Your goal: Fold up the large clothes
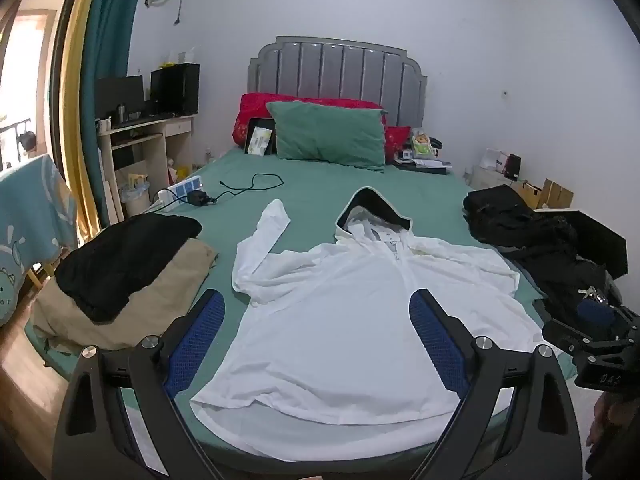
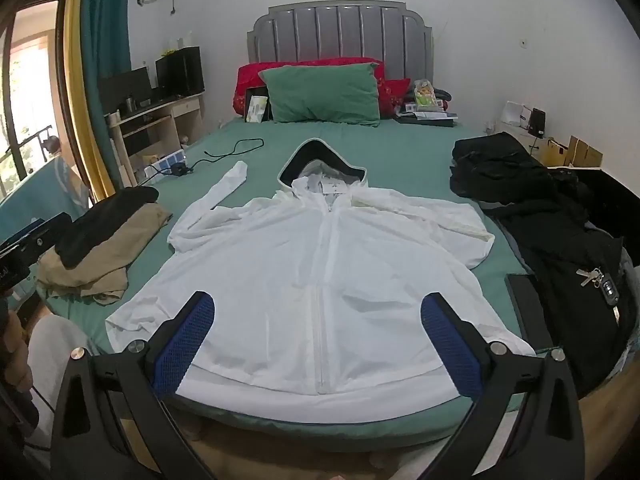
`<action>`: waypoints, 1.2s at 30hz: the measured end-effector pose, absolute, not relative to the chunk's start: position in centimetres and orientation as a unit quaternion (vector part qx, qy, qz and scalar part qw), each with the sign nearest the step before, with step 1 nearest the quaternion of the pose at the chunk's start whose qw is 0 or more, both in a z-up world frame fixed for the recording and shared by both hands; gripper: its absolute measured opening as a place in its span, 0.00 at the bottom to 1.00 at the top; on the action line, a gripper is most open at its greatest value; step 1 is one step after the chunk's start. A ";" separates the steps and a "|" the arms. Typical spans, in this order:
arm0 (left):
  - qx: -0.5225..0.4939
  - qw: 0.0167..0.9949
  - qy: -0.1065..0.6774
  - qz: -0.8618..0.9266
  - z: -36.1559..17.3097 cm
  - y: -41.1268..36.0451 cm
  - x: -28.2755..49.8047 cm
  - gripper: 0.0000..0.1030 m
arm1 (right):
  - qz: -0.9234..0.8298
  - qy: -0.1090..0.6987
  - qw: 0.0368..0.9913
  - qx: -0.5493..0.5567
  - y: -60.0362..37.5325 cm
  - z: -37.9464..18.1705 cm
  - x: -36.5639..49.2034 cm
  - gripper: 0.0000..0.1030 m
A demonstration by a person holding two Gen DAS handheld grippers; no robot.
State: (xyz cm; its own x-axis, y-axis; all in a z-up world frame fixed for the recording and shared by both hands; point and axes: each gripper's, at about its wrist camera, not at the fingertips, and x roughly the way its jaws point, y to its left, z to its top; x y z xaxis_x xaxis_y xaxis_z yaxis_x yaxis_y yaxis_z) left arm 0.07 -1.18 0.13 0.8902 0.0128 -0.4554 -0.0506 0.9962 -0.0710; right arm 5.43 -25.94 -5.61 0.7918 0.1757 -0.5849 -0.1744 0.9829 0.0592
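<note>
A white hooded zip jacket lies spread front up on the green bed, hood toward the pillows. Its left sleeve stretches up and out; its right sleeve is folded in across the shoulder. It also shows in the right wrist view. My left gripper is open and empty, above the jacket's hem near the foot of the bed. My right gripper is open and empty, above the hem on either side of the zip. The right gripper's body shows at the right edge of the left wrist view.
A pile of folded black and tan clothes lies on the bed's left. Black clothes with a key bunch lie on the right. A power strip and black cable, green pillow and clutter are near the headboard. A desk stands left.
</note>
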 end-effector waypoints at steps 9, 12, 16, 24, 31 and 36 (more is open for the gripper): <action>-0.039 0.971 0.235 0.015 0.1 -1.4 0.1 0.93 | 0.092 0.308 0.947 0.001 -25.8 -5.5 5.4 0.99; -0.039 0.971 0.235 0.016 0.1 -1.6 0.1 0.93 | 0.091 0.307 0.947 0.005 -25.8 -5.5 5.3 0.99; -0.036 0.971 0.235 0.015 0.1 -1.9 0.2 0.93 | 0.092 0.308 0.947 0.007 -25.9 -5.6 5.3 0.99; -0.036 0.972 0.234 0.016 0.2 -2.1 0.2 0.93 | 0.091 0.307 0.947 0.007 -25.9 -5.6 5.3 0.99; -0.035 0.971 0.234 0.017 0.3 -2.4 0.3 0.93 | 0.092 0.307 0.947 0.008 -26.0 -5.7 5.3 0.99; -0.035 0.971 0.234 0.016 0.4 -2.6 0.4 0.93 | 0.092 0.307 0.947 0.008 -26.0 -5.7 5.3 0.99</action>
